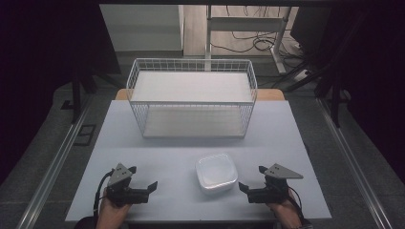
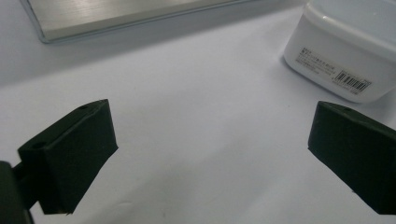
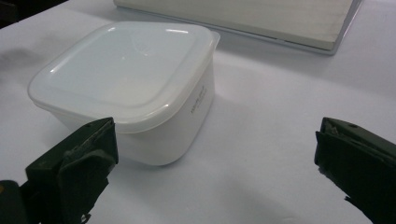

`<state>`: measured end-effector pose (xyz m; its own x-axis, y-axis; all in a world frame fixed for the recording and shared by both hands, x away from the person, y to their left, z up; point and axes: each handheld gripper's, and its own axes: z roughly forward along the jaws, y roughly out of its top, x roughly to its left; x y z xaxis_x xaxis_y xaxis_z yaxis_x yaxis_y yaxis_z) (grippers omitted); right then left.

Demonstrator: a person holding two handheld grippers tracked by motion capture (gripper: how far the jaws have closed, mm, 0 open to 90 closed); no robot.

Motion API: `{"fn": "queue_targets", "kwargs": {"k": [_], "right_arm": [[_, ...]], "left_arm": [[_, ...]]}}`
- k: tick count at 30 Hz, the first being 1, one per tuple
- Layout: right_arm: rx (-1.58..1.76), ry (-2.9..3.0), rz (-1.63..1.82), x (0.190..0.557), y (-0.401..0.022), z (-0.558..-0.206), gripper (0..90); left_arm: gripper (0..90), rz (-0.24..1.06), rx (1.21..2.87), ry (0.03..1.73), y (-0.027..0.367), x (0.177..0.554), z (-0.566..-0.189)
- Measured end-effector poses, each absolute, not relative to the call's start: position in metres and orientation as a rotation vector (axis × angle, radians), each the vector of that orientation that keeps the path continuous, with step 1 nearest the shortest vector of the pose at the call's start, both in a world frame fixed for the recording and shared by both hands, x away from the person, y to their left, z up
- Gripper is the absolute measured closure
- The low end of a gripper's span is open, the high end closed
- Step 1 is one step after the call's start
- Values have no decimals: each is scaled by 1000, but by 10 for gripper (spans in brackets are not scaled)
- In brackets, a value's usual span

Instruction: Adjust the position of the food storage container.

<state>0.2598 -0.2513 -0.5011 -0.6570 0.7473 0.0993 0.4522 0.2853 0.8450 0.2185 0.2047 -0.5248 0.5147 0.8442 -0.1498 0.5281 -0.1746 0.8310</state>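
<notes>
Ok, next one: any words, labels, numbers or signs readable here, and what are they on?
Nothing can be quoted; all print is too small or blurred.
White lidded container: a sticker on its side with small print and a barcode, unreadable.
Same container in the right gripper view: a short line of print on its side wall, blurred.

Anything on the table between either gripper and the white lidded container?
Nothing visible. The white lidded container sits on bare table between the left gripper and right gripper, both open and empty. The wire basket stands behind it, out of both paths.
</notes>
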Motion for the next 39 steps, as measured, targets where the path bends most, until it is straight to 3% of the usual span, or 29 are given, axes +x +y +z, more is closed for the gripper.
{"fn": "queue_targets", "kwargs": {"k": [6,17,22,31,33,39], "right_arm": [[1149,2231,1294,263,-255,-503,0],[1106,2300,1252,264,-255,-503,0],[1099,2329,1220,264,-253,-502,32],[1123,2396,1194,268,-256,-498,517],[1076,2423,1179,269,-254,-498,629],[962,2456,1148,269,-242,-495,888]], "left_arm": [[14,458,1893,1068,198,219,-529],[29,371,1929,1045,194,219,-528],[130,346,1923,1018,185,221,-525],[458,255,1982,889,150,227,-525],[559,255,1984,893,142,230,-526],[890,79,1994,891,118,245,-530]]}}
